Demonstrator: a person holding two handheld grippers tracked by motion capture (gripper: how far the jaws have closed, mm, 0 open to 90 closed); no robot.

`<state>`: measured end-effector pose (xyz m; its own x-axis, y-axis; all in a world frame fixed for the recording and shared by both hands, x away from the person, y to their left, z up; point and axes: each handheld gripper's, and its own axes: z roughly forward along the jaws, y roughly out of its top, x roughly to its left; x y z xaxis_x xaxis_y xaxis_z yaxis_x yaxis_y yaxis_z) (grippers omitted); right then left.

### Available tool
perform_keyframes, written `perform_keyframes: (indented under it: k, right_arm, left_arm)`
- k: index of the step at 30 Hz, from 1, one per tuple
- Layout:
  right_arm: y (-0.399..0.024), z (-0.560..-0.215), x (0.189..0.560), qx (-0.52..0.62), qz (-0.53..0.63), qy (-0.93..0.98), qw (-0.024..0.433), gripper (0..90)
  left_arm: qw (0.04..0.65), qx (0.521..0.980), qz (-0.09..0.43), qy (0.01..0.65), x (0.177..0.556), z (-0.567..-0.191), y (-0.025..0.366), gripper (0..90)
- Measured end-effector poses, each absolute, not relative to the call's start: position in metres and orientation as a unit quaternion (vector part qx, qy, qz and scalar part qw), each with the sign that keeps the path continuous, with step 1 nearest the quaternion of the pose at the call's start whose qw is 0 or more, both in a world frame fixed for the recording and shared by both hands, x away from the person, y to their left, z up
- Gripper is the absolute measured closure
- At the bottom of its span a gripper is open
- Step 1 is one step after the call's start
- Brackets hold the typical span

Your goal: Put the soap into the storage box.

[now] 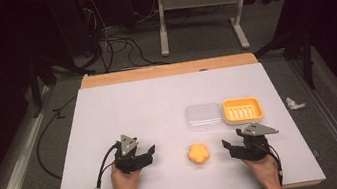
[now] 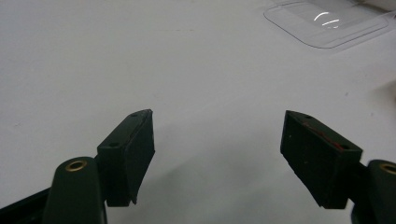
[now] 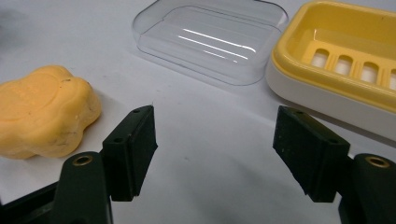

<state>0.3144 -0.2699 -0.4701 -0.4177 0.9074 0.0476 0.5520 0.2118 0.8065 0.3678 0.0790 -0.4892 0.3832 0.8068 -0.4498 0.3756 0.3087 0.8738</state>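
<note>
Both grippers are resting on the worktop nearest the person, jaws gaping, gripping nothing: left gripper left of the soap, right gripper right of it. Beyond the soap are lying the lid and dish.

Orange flower-shaped soap bar: waxy, dull, few dark specks. Clear plastic lid: shiny, see-through. Yellow plastic soap dish: smooth, glossy. White table top: smooth, matt. Black gripper pads: matt, hard.
</note>
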Motion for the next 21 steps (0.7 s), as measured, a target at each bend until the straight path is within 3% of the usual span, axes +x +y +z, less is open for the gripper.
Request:
perform_keyframes:
  k: [21]
  right_arm:
    - [-0.245, -0.460, 0.306, 0.464, 0.387, 0.769, 0.210, 21.9]
  left_arm:
    - [0.616, 0.562, 0.174, 0.524, 0.367, -0.489, 0.079, 26.5]
